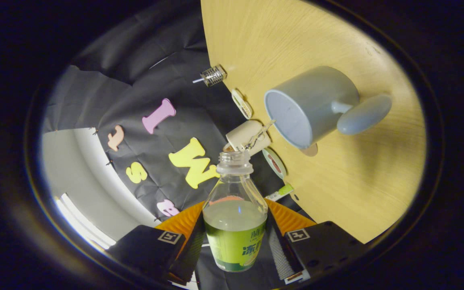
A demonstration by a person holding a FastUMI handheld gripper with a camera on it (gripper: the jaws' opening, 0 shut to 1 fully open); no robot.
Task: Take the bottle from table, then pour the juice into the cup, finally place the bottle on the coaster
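Note:
My gripper (236, 243) is shut on a clear plastic bottle (235, 225) with a green label, one finger pressing on each side of its lower body. The bottle has no cap, and pale juice (234, 215) fills its lower part up to about the shoulder. Its open mouth (234, 158) points ahead, a short way from the rim of a grey-blue cup (310, 104) with a rounded knob handle (364, 114). The cup stands on the wooden table (357, 181), which looks steeply rolled. The cup's inside looks bare. A small brown round edge (309, 150), maybe the coaster, peeks out by the cup's rim.
Along the table's edge beyond the bottle sit a small wire coil object (213, 75), a white oval item (242, 104), a cream cylinder (248, 137), a round flat disc (274, 162) and a green-tipped marker (280, 192). Black cloth wall hangs behind.

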